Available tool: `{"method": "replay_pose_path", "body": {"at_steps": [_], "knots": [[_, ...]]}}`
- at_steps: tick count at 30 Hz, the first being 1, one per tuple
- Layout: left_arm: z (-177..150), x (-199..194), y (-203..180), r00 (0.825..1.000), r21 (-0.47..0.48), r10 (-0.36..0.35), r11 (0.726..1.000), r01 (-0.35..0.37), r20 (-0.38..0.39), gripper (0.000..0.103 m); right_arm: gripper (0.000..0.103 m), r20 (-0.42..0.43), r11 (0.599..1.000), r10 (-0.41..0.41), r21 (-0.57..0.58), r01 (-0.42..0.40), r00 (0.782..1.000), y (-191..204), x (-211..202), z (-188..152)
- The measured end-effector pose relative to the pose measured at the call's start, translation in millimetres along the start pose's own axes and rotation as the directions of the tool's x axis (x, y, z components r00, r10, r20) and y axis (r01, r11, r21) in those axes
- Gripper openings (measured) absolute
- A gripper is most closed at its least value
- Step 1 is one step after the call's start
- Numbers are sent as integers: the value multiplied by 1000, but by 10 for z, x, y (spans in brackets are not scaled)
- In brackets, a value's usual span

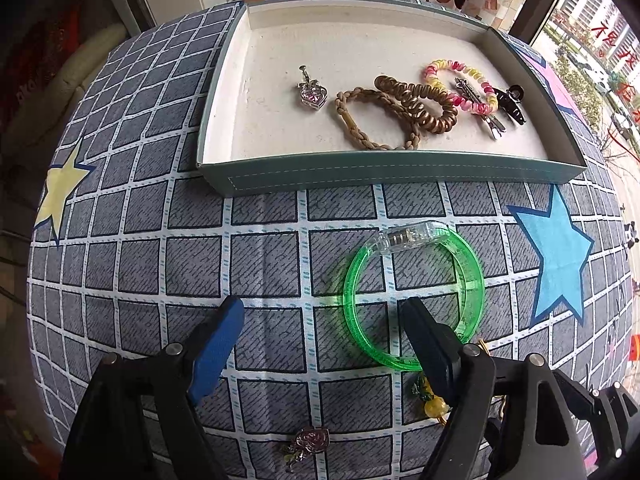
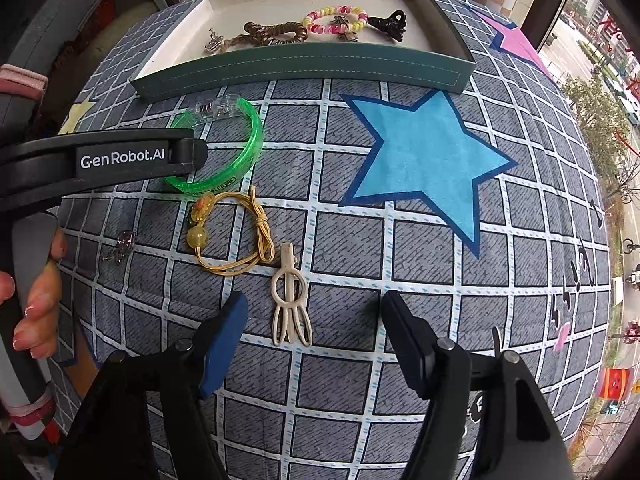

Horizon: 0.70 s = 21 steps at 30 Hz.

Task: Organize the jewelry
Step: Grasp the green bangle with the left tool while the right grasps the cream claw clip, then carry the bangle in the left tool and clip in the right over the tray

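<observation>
Between the right tool's (image 2: 314,312) open jaws — cream hair clip (image 2: 291,304), untouched

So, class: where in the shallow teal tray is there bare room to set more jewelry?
The teal tray's left half and back strip are bare, bordered by the silver heart pendant. Crowded: the right side, around the overlapping braided tan band and black claw clip.

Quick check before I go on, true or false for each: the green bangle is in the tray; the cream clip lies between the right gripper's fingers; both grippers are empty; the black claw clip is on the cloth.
1. The translucent green plastic bangle is in the teal tray. False: it lies on the checked cloth.
2. The cream hair clip lies between the right gripper's fingers. True.
3. Both grippers are empty. True; the left gripper is open too.
4. The black claw clip is on the cloth. False: in the tray.
</observation>
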<state>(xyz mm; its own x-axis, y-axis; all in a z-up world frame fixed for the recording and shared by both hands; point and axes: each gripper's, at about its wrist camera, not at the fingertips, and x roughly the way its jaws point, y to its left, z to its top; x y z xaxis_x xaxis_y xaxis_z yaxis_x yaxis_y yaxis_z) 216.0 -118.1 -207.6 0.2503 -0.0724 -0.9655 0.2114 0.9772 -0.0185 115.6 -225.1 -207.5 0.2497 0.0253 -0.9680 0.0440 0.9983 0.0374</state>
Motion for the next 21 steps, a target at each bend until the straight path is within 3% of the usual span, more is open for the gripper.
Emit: {"method": "replay_pose_path", "body": {"at_steps": [4, 7, 12, 16, 21], "knots": [[28, 16, -132, 1000, 12, -5, 1000, 5, 9, 80, 55, 7, 999, -33, -28, 33, 999, -8, -7, 14], [54, -16, -282, 1000, 58, -12, 998, 11, 18, 65, 45, 7, 998, -34, -43, 34, 999, 5, -14, 6], [87, -59, -547, 999, 122, -18, 992, 14, 29, 22, 20, -2, 998, -23, -64, 23, 1000, 77, -19, 8], [98, -78, -539, 997, 87, -64, 994, 61, 31, 19, 21, -12, 999, 5, -48, -5, 1000, 112, -12, 16], [76, -129, -475, 996, 44, -78, 996, 76, 45, 19, 21, -11, 996, 83, 22, -82, 997, -168, -114, -78]]}}
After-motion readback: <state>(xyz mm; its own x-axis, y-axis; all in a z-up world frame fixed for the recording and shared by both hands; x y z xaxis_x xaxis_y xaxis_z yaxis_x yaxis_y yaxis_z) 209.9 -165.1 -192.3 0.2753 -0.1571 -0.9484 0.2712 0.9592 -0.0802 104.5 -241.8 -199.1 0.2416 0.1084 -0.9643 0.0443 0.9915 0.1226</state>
